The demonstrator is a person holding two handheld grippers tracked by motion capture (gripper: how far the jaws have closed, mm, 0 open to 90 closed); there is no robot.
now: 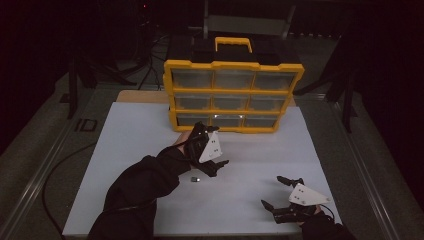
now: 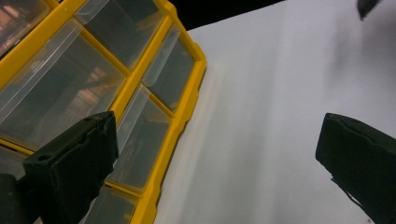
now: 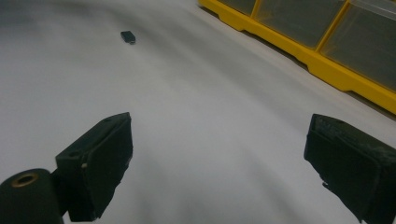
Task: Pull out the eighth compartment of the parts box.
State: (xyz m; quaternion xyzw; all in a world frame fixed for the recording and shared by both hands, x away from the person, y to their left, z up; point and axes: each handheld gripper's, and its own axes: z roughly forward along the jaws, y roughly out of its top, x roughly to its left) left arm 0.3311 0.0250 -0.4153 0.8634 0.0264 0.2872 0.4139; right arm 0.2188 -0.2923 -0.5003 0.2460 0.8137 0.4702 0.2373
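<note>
A yellow drawer cabinet [image 1: 232, 95] with clear drawers and a yellow handle stands at the back of the white board [image 1: 140, 145]. My left gripper [image 1: 219, 146] hovers open just in front of its bottom row, with nothing between its jaws. In the left gripper view the cabinet [image 2: 93, 79] lies to the left, close to the left jaw. A small dark block [image 1: 195, 178] lies on the board below that hand. My right gripper [image 1: 272, 191] rests open and empty near the front right. Its own view shows the block [image 3: 128, 36] far off and the cabinet [image 3: 327, 42].
A wooden tabletop edge [image 1: 142, 96] shows behind the board, left of the cabinet. Cables [image 1: 55, 170] run over the grey surface at the left. Dark stands and frames ring the table.
</note>
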